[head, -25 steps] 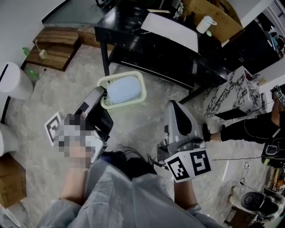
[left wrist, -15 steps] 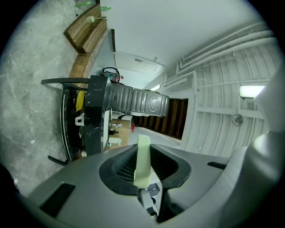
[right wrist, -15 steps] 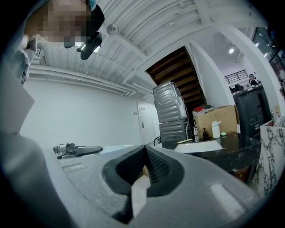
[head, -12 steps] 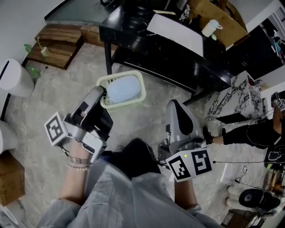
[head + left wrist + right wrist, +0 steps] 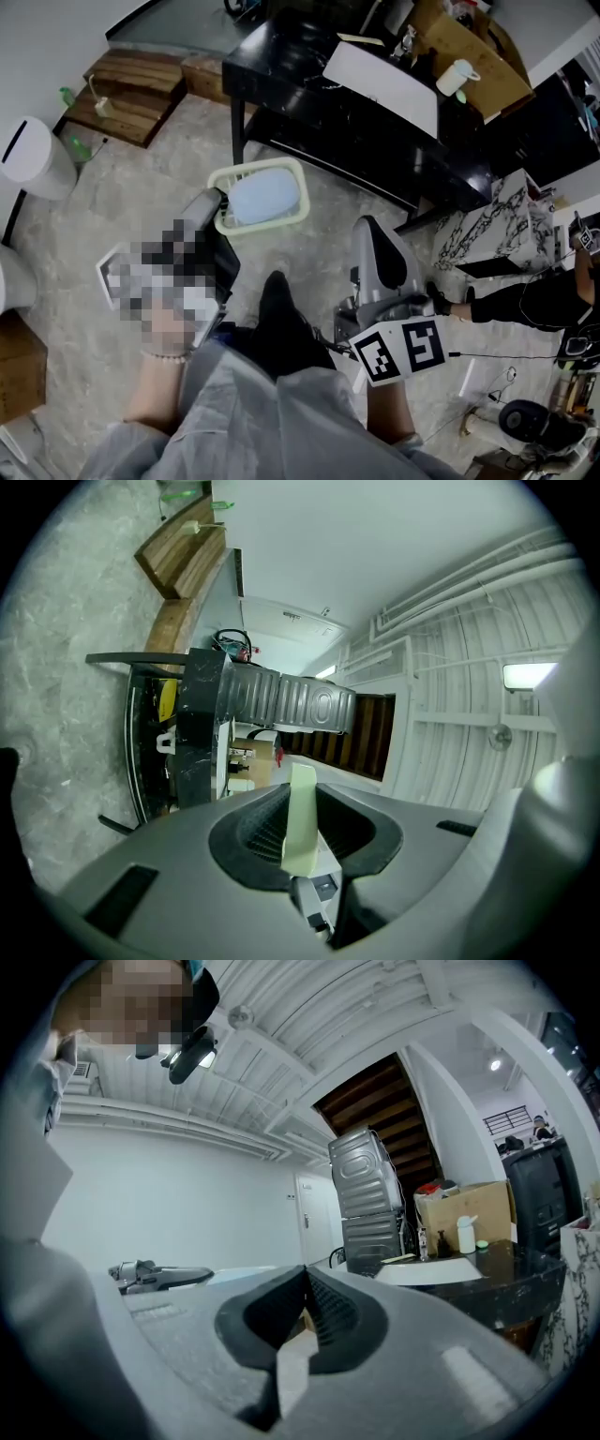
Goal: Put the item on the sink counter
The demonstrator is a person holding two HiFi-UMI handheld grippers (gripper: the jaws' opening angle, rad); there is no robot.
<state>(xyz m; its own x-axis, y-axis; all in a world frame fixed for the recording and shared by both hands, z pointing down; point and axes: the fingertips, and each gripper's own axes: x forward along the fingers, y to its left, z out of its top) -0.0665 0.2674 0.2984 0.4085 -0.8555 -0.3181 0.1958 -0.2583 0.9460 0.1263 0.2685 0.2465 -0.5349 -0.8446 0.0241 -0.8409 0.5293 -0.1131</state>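
Note:
My left gripper [image 5: 218, 203] is shut on the near rim of a pale green basket [image 5: 293, 190] and carries it above the floor. A light blue item [image 5: 261, 195] lies in the basket. In the left gripper view the thin green basket rim [image 5: 302, 817] stands pinched between the ribbed pads of the left gripper [image 5: 302, 791]. The black sink counter [image 5: 309, 112], with its white basin [image 5: 384, 77], stands ahead. My right gripper [image 5: 367, 227] hangs to the right of the basket, shut and empty. In its own view the right gripper [image 5: 305, 1277] shows its pads pressed together.
A white bottle [image 5: 457, 77] and a cardboard box [image 5: 469, 42] sit on the counter's far end. A white bin [image 5: 33, 155] and wooden steps [image 5: 131, 82] stand at the left. A marble-patterned box [image 5: 492, 220] and a person in black [image 5: 534, 291] are at the right.
The counter has come a little nearer in the head view, and a dark foot has come forward between the grippers. Both grippers keep their state.

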